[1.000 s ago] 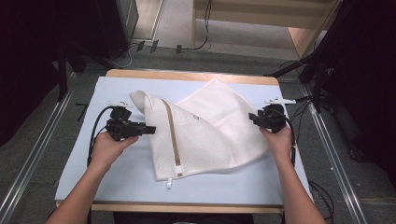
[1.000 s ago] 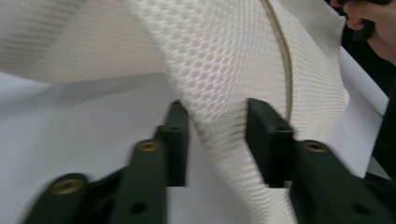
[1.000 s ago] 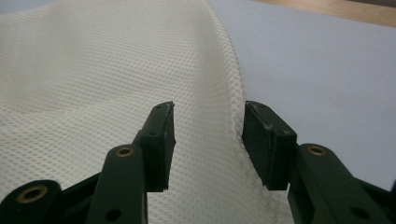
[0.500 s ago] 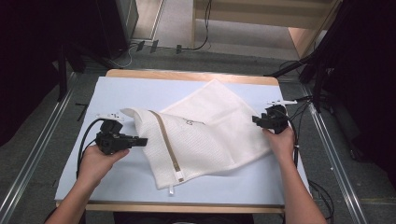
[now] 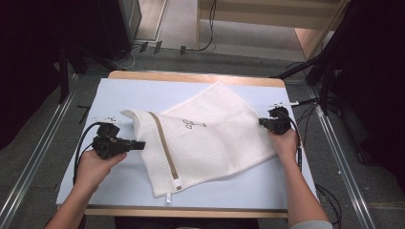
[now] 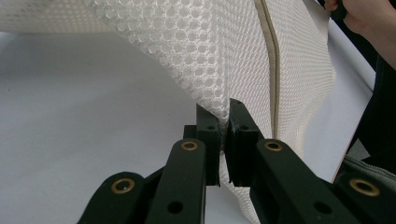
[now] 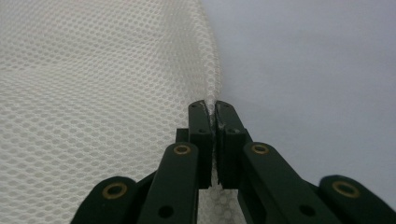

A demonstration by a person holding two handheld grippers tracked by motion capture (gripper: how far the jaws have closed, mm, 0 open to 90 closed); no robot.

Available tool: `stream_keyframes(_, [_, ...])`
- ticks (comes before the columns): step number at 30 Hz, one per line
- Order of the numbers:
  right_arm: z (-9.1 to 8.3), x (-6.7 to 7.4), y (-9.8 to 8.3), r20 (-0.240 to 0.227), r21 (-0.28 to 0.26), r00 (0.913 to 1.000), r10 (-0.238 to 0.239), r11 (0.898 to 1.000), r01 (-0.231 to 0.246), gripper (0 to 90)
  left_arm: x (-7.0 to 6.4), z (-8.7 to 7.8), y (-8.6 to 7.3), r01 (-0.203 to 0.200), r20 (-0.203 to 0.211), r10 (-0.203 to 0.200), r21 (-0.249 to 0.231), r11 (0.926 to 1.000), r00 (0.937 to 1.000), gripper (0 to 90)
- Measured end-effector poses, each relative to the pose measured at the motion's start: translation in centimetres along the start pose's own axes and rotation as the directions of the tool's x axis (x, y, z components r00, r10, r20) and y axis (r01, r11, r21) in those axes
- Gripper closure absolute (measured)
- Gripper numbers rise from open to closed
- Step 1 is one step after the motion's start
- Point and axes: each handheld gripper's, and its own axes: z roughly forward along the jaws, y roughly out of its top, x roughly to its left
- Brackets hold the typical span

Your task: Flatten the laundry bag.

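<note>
Now two hand-held grippers pinch one mesh bag.

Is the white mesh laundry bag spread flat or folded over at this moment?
Partly folded: the mesh bag has its left corner turned over beside the zipper; the rest lies flat on the table.

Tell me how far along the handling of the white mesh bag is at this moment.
Done: both grips are set. The left gripper pinches the mesh bag at its folded left edge; the right gripper, whose jaws have just closed, pinches the right edge. In hand: the left flap is lifted beside the tan zipper. Left: the bag still lies crooked and folded on the table, so spreading or folding it probably remains.
</note>
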Motion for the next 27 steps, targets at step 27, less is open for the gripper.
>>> stream_keyframes(27, [-5.4, 1.4, -0.1, -0.05, -0.109, 0.9986, -0.018, 0.994, 0.012, 61.7, 1.3, -1.4, 4.6, -0.105, -0.094, 0.101, -0.036, 0.9939, 0.9905, 63.7])
